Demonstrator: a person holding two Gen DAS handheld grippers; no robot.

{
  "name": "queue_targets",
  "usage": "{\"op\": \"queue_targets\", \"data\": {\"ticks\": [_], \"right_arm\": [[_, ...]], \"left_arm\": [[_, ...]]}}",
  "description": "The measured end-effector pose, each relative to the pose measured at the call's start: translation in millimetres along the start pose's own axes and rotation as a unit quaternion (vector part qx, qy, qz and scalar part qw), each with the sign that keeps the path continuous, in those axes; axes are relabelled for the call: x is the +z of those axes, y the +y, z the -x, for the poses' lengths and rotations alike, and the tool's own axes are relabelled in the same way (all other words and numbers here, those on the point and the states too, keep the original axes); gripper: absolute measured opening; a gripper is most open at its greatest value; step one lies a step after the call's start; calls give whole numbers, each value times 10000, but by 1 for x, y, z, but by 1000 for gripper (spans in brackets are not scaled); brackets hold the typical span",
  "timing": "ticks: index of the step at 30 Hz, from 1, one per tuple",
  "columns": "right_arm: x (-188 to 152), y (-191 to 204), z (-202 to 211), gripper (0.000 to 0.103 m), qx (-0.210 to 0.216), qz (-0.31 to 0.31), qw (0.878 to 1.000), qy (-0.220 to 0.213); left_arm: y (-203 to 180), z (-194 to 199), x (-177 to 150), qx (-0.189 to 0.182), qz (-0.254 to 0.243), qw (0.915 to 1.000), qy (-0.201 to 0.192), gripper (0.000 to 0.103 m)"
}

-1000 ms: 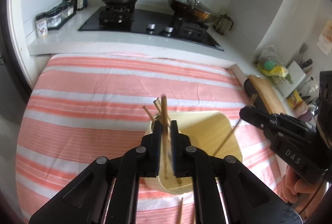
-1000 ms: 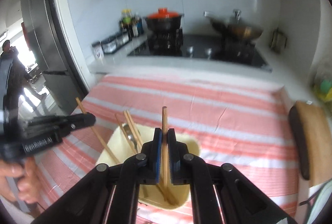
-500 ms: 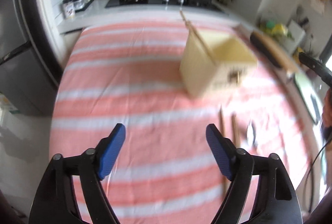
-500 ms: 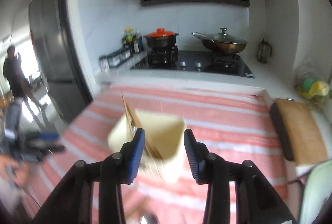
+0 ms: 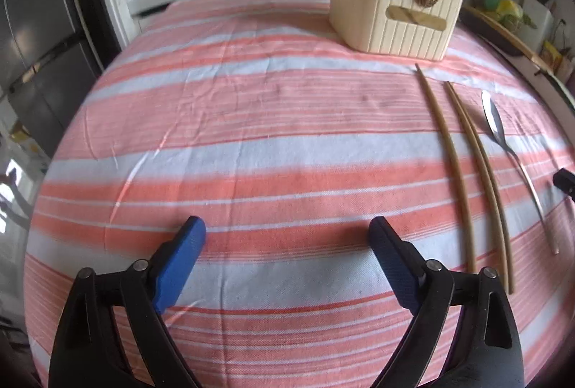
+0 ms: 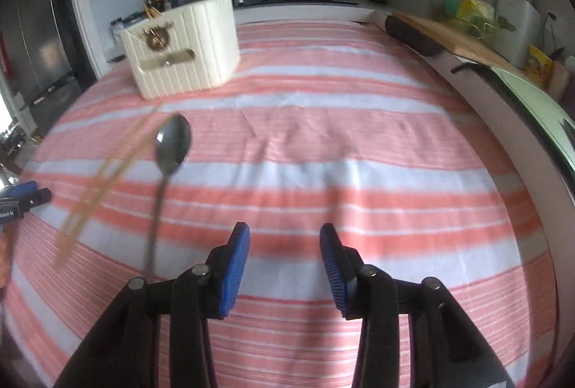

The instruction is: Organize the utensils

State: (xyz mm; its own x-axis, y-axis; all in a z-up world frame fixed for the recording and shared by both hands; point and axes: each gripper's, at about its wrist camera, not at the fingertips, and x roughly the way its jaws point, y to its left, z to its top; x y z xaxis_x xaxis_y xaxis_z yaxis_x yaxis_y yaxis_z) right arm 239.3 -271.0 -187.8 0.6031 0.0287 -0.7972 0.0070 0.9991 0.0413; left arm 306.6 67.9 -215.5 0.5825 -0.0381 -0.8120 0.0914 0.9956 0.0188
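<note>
Over the striped cloth [image 5: 251,122] near its front edge, we hold both grippers empty. Our left gripper [image 5: 287,237] has just been opening and stands wide; our right gripper [image 6: 284,258] is parted less far, its jaws barely moving now. The chopsticks [image 5: 463,172] and spoon [image 5: 503,143] lie side by side between the two, long axes running from the front edge towards the cream holder [image 5: 391,18] at the far side. We judge the spoon nearer our right gripper, the chopsticks nearer our left.
</note>
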Motion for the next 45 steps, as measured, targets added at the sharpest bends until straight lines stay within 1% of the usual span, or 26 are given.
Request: {"op": "queue_targets", "data": {"ticks": [1,2,3,5,10,38,40,41,42,43,45], "right_arm": [[0,-3,-3,41,39,-45,10000,67],[1,-4,-3,41,61,-73,9999,59],[3,-4,-3,41,44,-84,10000,28],[4,0,-7,42,-13,-28,9999,126],[5,8,-12,44,-169,137,9997,128],[4,6,-11,44,-140,116,9998,116],[4,6,-11,44,-137,113,9998,115],[4,6,-11,44,-139,115,9998,116],[4,6,-11,44,-140,116,9998,115],[4,5,-11,44,-139,116,9998,114],[4,5,-11,44,-125,104,9998,115]], "left_arm": [[-2,0,1,1,-31,10000,7,93],[-2,-2,2,-27,-27,10000,23,95],[-3,-4,0,-51,-26,10000,52,100],[1,-8,1,-166,23,9998,135,102],[-1,-8,-1,-89,63,9999,80,103],[1,-5,-3,-117,117,9998,54,102],[1,-3,1,-212,149,9995,165,102],[1,2,5,-407,253,9987,166,102],[-1,8,10,-603,346,9975,89,102],[-6,17,18,-878,412,9953,-11,102],[-22,26,35,-1052,280,9940,-100,102]]}}
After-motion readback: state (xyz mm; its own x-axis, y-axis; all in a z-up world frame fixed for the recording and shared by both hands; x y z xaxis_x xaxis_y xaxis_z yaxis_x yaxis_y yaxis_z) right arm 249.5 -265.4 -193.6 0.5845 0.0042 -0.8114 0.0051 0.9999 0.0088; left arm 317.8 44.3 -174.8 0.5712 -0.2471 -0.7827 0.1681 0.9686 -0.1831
